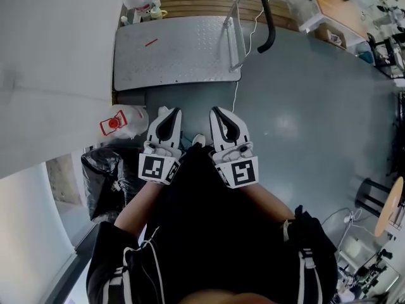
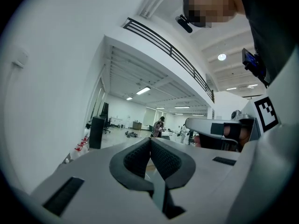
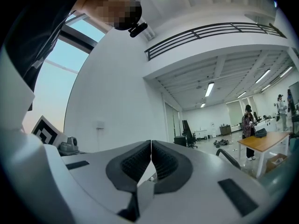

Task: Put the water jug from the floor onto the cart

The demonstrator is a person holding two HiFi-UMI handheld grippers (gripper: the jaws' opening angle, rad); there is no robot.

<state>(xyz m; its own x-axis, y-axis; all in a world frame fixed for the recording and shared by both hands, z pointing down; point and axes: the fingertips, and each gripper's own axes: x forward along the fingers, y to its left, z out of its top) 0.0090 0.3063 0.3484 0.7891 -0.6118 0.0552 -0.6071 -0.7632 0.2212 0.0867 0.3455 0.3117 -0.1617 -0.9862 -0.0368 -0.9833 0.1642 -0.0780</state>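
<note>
Water jug [image 1: 123, 122] on floor [image 1: 304, 125], beside left gripper [image 1: 167, 113], outside jaws; right gripper [image 1: 219, 113] farther; both jaws clenched, empty.

No legible text, brand or number; jug [image 1: 124, 121] label [image 1: 109, 125] (red-edged) unreadable; cubes [image 1: 158, 168] bear only black-and-white square markers.

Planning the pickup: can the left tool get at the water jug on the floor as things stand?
Probably yes: the water jug sits just left of the left tool, nothing between them. Its jaws are shut and must open first.
</note>
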